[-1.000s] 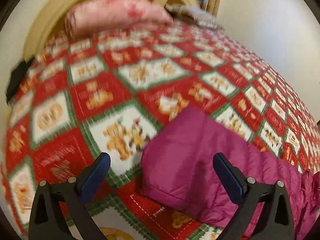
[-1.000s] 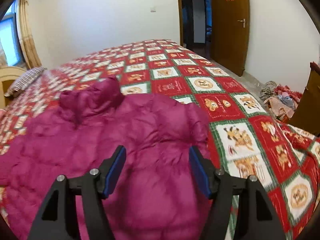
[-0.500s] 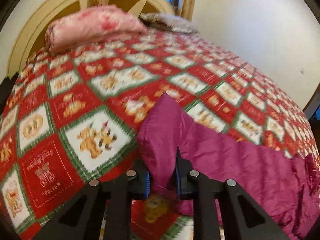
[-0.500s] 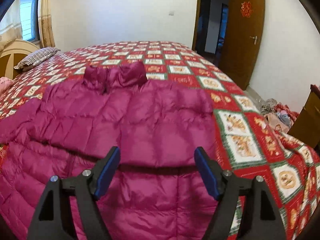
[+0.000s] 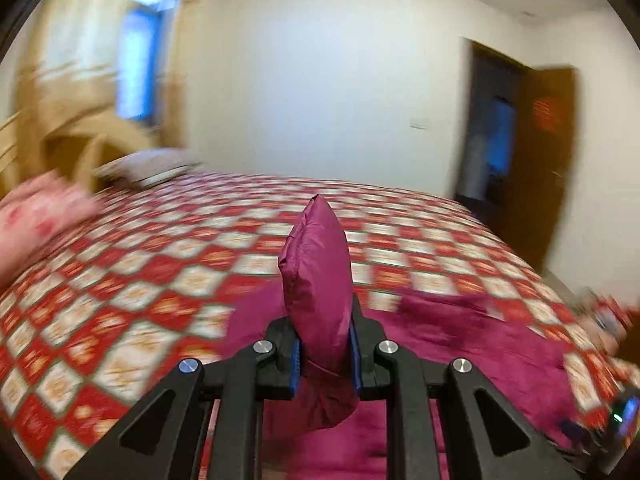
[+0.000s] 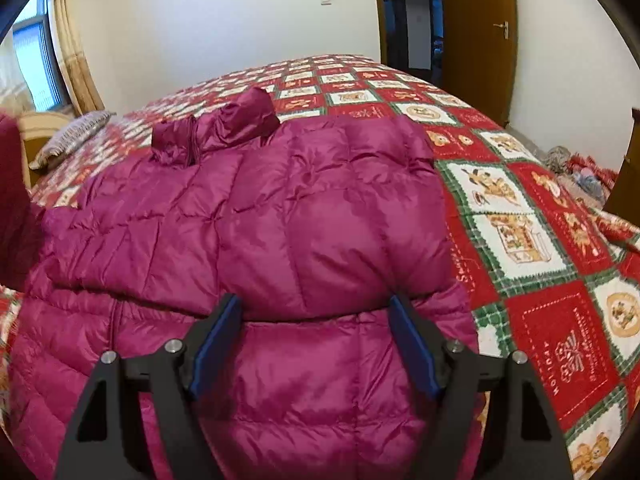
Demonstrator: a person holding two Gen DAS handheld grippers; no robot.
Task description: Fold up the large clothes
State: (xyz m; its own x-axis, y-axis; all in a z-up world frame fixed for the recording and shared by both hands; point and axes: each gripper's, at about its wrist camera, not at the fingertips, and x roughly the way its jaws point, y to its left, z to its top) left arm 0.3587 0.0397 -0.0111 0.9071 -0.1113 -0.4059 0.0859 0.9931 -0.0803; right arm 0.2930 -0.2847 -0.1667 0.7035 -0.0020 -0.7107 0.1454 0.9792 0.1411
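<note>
Right wrist view: 1 bed, its quilt a patchwork of red, white and green squares, fills the space ahead of and to the right of the right gripper. A red square just right of the gripper carries stitched lettering too small to read. 1 magenta puffer jacket lies spread on the quilt directly ahead of and beneath this gripper, 1 sleeve folded across its body, the collar at the far end. Far ahead to the right stands 1 brown door with a red ornament near its top; its characters cannot be made out. 1 striped pillow lies far ahead to the left. The right gripper's 2 blue pads stand wide apart, hovering over the folded sleeve's edge and holding nothing; whether the tips brush the fabric is unclear.

In the left wrist view, heavily blurred, the left gripper is clamped tight on 1 sleeve end of the jacket, which sticks up between and past its 2 fingers. The rest of the jacket lies below and to the right of this gripper, and 1 pink pillow sits far to its left.
</note>
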